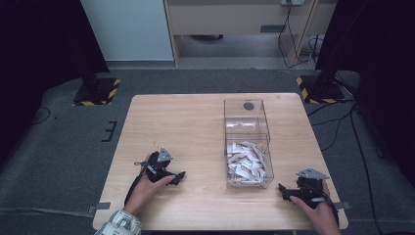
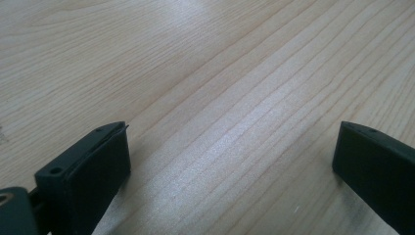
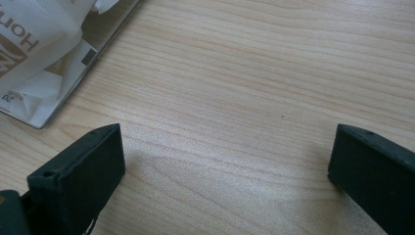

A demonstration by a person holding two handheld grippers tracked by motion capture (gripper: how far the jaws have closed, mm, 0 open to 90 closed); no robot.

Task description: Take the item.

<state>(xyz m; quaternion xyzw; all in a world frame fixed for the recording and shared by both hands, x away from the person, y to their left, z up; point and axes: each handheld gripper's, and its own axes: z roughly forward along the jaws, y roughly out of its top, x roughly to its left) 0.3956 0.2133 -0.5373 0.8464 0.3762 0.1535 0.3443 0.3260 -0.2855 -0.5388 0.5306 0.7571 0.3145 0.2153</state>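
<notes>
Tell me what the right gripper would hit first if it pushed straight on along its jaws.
Probably only bare wooden table: between the open jaws of the right gripper lies empty wood. The clear plastic box of white paper packets sits off to the side of that line, though depth is uncertain.

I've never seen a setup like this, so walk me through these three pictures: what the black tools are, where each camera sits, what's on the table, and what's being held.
A person sits at a wooden table with a two-jaw tool in each hand. The high view looks down from above: the left hand-held gripper shows on the left, the right hand-held gripper on the right. The other two pictures come from small cameras riding on those tools, looking out between their own black jaws. In both, the jaws stand wide apart over bare wood, so nothing is held. On the table stands a clear plastic box; its near part holds white paper packets. A corner of that box, with its packets, appears in the right gripper view.
</notes>
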